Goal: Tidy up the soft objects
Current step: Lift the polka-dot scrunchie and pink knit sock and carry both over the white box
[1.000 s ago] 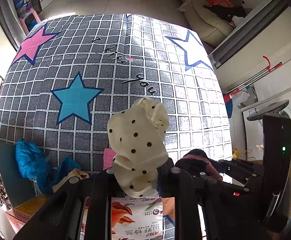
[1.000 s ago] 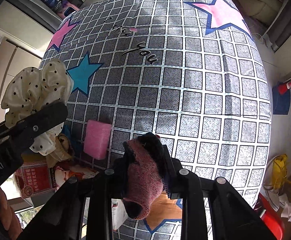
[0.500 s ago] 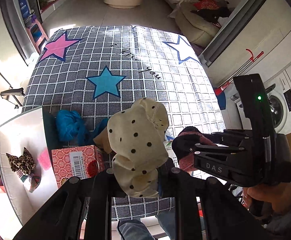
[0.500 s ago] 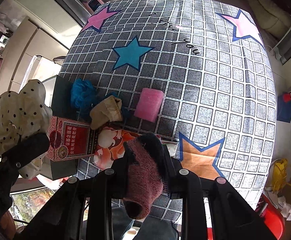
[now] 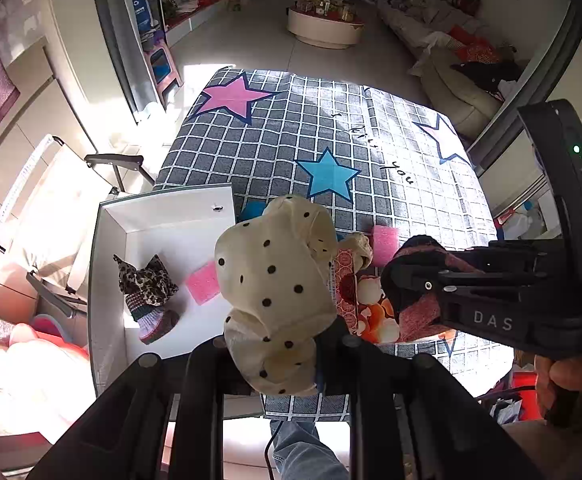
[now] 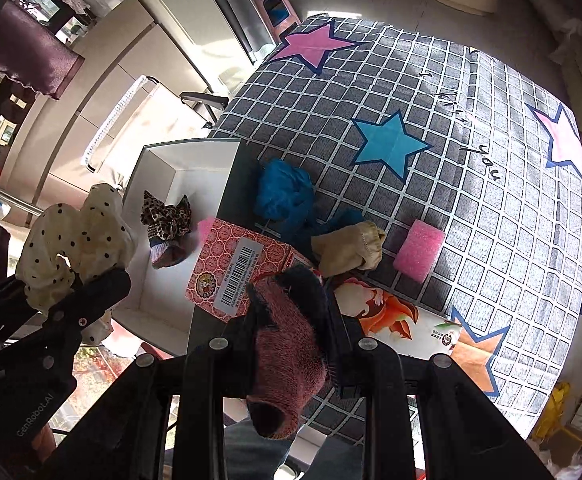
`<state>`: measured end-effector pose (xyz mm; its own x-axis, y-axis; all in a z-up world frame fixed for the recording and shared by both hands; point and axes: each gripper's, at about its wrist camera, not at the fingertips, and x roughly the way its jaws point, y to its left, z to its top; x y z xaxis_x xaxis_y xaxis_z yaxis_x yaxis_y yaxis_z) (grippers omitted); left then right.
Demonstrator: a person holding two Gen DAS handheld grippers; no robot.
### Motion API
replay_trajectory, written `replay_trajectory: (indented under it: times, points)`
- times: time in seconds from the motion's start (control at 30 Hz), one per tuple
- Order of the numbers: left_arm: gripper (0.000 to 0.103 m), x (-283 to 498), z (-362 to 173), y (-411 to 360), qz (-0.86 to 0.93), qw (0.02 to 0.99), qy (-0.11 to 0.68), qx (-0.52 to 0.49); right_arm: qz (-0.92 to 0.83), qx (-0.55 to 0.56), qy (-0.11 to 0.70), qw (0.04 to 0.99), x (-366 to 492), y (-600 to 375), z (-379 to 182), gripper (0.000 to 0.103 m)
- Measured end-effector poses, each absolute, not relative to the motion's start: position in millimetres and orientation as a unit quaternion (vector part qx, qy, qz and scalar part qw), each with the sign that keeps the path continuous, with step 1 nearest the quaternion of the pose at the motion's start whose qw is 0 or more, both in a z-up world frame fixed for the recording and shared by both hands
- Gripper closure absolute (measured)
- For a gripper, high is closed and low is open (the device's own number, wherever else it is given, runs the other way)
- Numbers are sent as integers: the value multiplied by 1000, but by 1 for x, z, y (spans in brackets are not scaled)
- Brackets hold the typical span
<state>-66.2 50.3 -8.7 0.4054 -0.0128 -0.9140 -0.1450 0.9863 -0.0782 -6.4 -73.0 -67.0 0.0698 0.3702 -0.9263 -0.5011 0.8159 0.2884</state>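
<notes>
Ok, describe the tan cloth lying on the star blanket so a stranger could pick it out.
Start at the checked blanket and find the blue star. Nearer the camera, a blue cloth and a pink sponge lie apart; the tan cloth sits between them, the only beige, bunched piece with a stitched hem.

dotted scrunchie (image 5: 275, 288): satiny cloth | sock (image 6: 287, 352): fuzzy knit | box (image 5: 171, 220): smooth, matt

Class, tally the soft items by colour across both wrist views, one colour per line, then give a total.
Cream: 2, polka-dot cloth, plain folded cloth
Pink: 2, foam block in the white box, foam block on the checked cover
Blue: 1, crumpled cloth
Leopard-print: 1, scrunchie
Maroon: 1, knitted sock
Total: 7
</notes>
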Motion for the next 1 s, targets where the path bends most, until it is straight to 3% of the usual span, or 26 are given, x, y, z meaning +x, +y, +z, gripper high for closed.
replay_trajectory:
  times: [1.0]
  points:
    - [81, -100, -17, 112, 122, 832, 530, -107, 376, -132, 604, 690, -37, 18, -60, 74]
